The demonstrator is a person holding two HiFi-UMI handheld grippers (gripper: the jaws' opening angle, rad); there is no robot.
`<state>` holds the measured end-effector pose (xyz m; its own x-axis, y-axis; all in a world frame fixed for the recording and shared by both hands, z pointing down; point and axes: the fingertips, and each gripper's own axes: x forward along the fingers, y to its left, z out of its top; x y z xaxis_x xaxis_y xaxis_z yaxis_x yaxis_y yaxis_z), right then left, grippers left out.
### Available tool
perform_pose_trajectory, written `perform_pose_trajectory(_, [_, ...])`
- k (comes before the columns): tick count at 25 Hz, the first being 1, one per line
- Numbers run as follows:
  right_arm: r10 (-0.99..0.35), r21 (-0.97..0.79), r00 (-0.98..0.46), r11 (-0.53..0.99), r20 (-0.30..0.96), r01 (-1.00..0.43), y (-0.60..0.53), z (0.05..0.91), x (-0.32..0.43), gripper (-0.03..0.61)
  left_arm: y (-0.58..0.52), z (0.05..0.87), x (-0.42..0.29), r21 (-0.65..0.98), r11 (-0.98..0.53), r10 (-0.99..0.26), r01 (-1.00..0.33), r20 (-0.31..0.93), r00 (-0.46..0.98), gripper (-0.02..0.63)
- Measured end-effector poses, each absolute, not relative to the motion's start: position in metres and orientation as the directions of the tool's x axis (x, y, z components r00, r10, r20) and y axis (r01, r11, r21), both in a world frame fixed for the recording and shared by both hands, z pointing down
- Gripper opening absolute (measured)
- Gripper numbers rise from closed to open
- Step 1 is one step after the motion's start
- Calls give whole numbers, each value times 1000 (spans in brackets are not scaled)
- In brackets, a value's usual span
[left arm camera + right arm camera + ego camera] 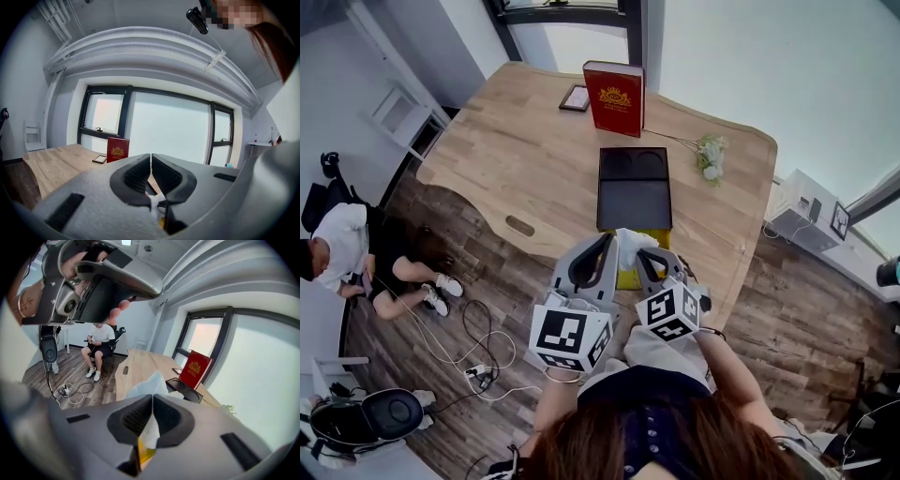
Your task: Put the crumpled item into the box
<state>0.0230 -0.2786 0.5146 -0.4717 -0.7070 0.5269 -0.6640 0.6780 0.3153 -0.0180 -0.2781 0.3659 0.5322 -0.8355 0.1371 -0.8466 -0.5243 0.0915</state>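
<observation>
The left hand-held gripper [609, 242] and the right hand-held gripper [647, 255] meet over a yellow box [628, 278] at the near edge of a wooden tabletop [516, 159]. The left one's jaws are pressed together with a scrap of the white crumpled item [630, 242] pinched low between them. The right one's jaws are clamped on another fold of it. The crumpled item bulges just above the yellow box, held between the two. Directly beyond the yellow box lies a black tray [635, 202], and farther beyond a red book [615, 97] stands upright.
</observation>
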Motion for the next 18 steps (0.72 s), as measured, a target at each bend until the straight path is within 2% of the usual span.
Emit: perform_pose_trajectory(18, [-617, 314, -467, 756, 633, -575, -284, 575, 16, 29, -291, 372, -25, 95, -501, -846, -860, 159, 509, 32])
